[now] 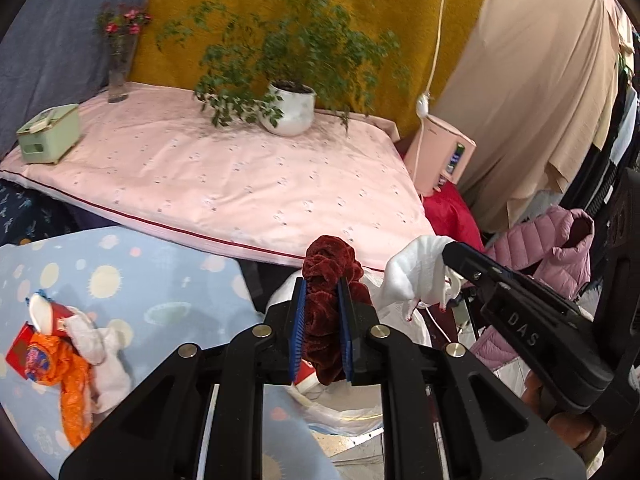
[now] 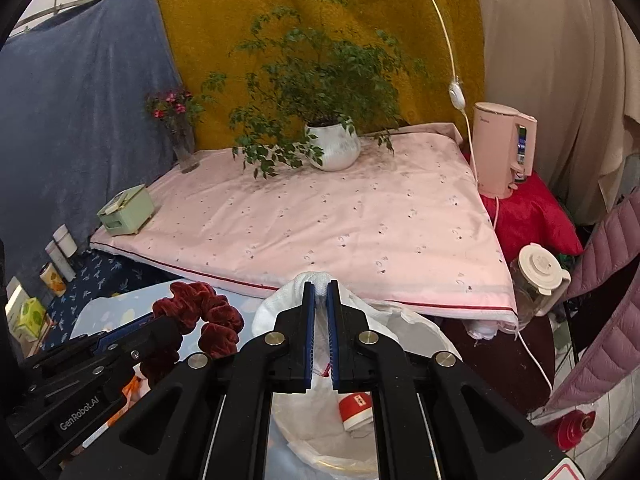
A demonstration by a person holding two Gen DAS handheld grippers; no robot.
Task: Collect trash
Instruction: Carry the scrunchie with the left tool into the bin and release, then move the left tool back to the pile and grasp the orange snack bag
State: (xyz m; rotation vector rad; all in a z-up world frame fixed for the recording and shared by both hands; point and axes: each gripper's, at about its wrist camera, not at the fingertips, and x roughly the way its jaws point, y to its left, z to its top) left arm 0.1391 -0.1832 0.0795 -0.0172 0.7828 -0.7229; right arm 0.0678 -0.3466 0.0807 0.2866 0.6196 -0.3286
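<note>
My left gripper [image 1: 322,284] is shut on a dark red velvet scrunchie [image 1: 326,280], which also shows in the right wrist view [image 2: 200,312]. My right gripper [image 2: 320,286] is shut on a white cloth [image 2: 316,280], seen in the left wrist view too [image 1: 416,276]. Both are held above a bin lined with a white plastic bag [image 2: 416,328]. A red and white carton [image 2: 356,410] lies inside the bin. More trash lies on the blue spotted sheet [image 1: 132,272]: an orange wrapper [image 1: 68,384], a red box [image 1: 20,350] and white cloth pieces [image 1: 100,344].
A pink padded table [image 2: 340,224] holds a potted plant [image 2: 334,144], a flower vase [image 2: 184,148] and a green box [image 2: 126,210]. A pink kettle [image 2: 502,148], a glass jug [image 2: 536,280] and a pink jacket [image 1: 552,252] stand at the right.
</note>
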